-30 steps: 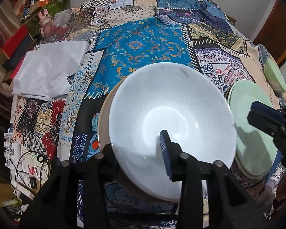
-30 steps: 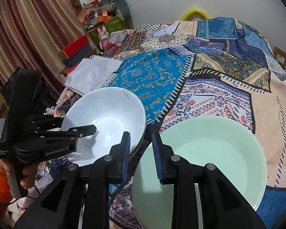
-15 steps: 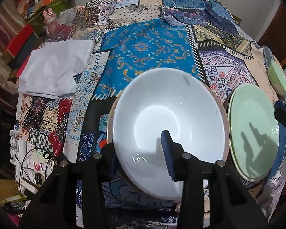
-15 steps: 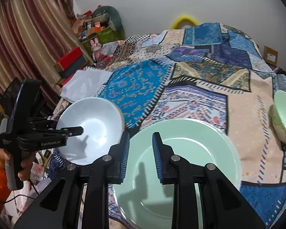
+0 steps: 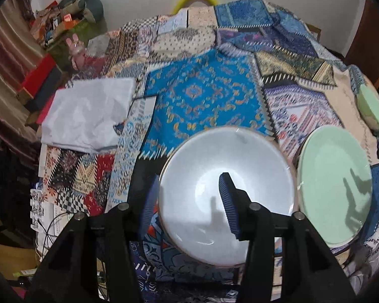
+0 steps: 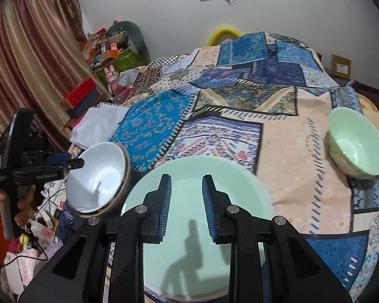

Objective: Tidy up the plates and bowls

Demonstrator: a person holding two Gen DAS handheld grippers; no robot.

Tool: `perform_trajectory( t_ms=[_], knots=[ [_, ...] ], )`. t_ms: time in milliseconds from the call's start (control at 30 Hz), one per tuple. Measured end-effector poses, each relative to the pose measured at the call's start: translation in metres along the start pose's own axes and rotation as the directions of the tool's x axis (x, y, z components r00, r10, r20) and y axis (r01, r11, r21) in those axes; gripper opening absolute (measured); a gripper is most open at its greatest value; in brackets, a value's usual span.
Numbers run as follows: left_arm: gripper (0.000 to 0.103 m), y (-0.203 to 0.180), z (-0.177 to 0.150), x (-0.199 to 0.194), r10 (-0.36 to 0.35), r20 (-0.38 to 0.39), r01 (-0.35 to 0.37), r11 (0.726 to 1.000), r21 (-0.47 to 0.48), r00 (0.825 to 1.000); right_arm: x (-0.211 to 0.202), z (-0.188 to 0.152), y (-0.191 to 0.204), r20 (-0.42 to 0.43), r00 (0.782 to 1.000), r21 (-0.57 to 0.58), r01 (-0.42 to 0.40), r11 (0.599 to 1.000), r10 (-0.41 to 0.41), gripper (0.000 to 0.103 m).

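White bowl (image 5: 227, 192) straddled by opening left tongs (image 5: 189, 202), rim between.

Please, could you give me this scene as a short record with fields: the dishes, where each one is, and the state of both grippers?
surface: patchwork quilt
white bowl: near edge of the quilt, close beside the green plate
green plate: flat on the quilt, below the right gripper
green bowl: upright, apart, far right
left gripper: jaws have just been opening; white bowl's rim between them, pads seem not to press
right gripper: nearly shut, empty
other: white cloth on the left
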State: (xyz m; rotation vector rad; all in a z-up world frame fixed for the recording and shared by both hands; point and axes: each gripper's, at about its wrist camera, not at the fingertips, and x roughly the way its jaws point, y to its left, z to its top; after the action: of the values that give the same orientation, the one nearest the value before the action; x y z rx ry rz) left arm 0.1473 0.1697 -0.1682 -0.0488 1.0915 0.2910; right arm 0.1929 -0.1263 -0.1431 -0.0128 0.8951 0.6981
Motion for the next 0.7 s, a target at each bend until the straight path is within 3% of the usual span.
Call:
perform_trajectory(
  t_ms=[167, 333, 500, 600, 700],
  knots=[
    [0.056, -0.03, 0.019, -0.037, -0.057, 0.11, 0.055, 0.998, 0.023, 0.992, -0.02, 0.003, -0.023, 0.034, 0.998, 0.021, 0.061, 0.998, -0.061, 0.023],
    [0.064, -0.081, 0.039, -0.07, -0.161, 0.204, 0.148, 0.986, 0.078, 0.966, -0.047, 0.008, -0.053, 0.077, 0.987, 0.046, 0.135, 0.99, -0.139, 0.029],
    [0.069, -0.142, 0.053, -0.087, -0.255, 0.238, 0.22, 0.962, 0.163, 0.937, -0.074, 0.01, -0.088, 0.11, 0.968, 0.082, 0.219, 0.972, -0.228, 0.035],
    [0.084, -0.178, 0.06, -0.087, -0.304, 0.228, 0.26, 0.944, 0.204, 0.925, -0.086, 0.01, -0.111, 0.119, 0.954, 0.113, 0.261, 0.959, -0.274, 0.04],
    [0.085, -0.21, 0.067, -0.079, -0.34, 0.212, 0.29, 0.928, 0.232, 0.916, -0.092, 0.011, -0.136, 0.119, 0.942, 0.143, 0.297, 0.944, -0.314, 0.043]
  ],
)
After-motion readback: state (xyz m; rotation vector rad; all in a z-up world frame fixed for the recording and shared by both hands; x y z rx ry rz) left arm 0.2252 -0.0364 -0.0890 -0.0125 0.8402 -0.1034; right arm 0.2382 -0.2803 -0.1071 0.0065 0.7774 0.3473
